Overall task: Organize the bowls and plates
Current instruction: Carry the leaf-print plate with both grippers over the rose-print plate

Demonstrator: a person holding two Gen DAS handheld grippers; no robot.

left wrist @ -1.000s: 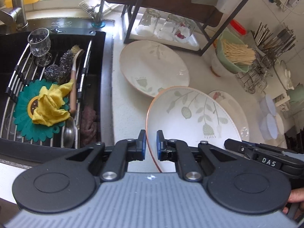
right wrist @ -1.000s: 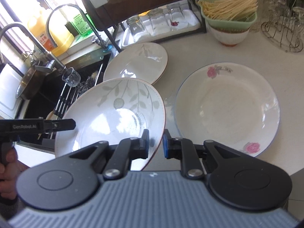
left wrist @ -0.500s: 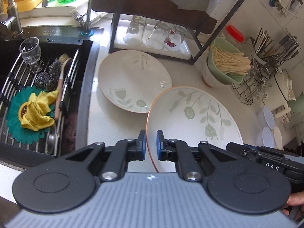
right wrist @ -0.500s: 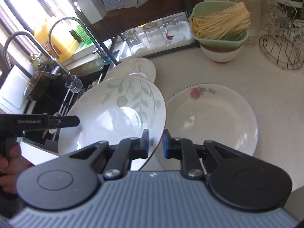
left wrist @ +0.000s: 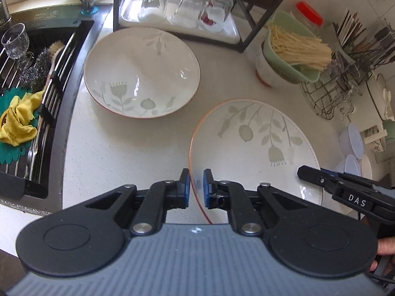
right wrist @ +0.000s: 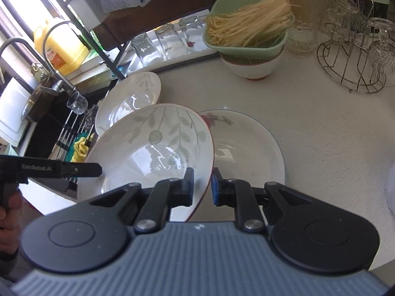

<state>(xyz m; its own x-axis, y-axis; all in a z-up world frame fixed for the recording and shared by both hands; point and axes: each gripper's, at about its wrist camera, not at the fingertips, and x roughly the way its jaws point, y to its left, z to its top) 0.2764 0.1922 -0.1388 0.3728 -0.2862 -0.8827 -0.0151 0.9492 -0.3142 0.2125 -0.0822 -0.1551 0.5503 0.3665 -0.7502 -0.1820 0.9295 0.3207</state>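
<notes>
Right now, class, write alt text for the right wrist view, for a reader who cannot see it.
The right gripper and left gripper pinch opposite rims of a tilted leaf-patterned plate, partly covering a rose-patterned plate on the white counter; another leaf plate lies beside the sink.

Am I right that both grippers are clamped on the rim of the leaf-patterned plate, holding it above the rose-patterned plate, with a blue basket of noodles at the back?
Nearly. The basket of noodles is green, not blue, as the right wrist view shows. The rest holds: the left gripper and right gripper are both clamped on the rim of the leaf-patterned plate, above the rose-patterned plate.
</notes>
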